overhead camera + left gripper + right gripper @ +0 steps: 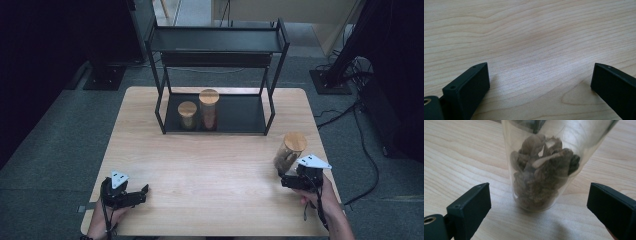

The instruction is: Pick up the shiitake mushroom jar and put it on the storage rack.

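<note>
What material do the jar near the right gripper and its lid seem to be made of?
The jar looks like clear glass or clear plastic: its brown, dried-looking contents show through the glossy wall. Which of the two, the look leaves open. The lid looks like matte, light wood or bamboo, close in tone to the table.

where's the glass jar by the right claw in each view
High view: the glass jar with a wooden lid stands at the table's right edge, just ahead of the right claw.
Left gripper view: not in it; bare table between open jaws.
Right gripper view: centre, ahead of the open jaws, brown contents inside.
Shared landmark: the light wood-grain tabletop.
</note>
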Motion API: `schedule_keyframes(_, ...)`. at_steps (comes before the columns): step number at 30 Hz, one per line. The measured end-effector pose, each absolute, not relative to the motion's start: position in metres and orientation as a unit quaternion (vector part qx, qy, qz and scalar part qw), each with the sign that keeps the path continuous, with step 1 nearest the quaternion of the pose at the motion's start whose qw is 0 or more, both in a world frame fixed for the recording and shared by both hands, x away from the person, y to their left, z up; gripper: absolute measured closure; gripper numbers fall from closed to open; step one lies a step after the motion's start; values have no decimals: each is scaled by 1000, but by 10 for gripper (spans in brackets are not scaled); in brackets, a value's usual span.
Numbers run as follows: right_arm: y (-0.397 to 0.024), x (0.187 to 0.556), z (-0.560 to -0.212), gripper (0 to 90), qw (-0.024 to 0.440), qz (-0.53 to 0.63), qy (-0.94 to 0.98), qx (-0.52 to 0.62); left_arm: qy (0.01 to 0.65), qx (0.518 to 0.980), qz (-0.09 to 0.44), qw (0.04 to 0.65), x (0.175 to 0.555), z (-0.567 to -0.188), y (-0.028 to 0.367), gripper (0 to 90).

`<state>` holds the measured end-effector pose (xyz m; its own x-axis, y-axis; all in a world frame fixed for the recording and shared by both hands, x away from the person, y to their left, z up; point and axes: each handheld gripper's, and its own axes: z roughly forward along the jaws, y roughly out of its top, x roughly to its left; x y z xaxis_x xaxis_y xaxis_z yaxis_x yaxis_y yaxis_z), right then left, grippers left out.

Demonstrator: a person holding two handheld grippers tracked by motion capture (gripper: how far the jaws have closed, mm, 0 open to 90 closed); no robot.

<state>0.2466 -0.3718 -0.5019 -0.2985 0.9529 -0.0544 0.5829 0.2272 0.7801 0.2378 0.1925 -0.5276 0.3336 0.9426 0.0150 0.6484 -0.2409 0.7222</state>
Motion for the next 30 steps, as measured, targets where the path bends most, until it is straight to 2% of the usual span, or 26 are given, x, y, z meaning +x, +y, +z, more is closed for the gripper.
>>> schedule_keyframes(9, -369, 255, -492, 62, 280, 341, 731, 521, 528, 753, 232, 316, 238, -528, 193, 22)
schedule_keyframes(16, -366, 262, -484, 105, 286, 343, 728, 519, 528, 753, 232, 317, 238, -528, 192, 22)
schedule_keyframes(23, -364, 269, -481, 191, 291, 342, 722, 527, 527, 753, 232, 317, 238, -528, 192, 22)
schedule_keyframes(30, -359, 274, -480, 215, 294, 338, 720, 530, 526, 754, 231, 318, 238, -528, 192, 23)
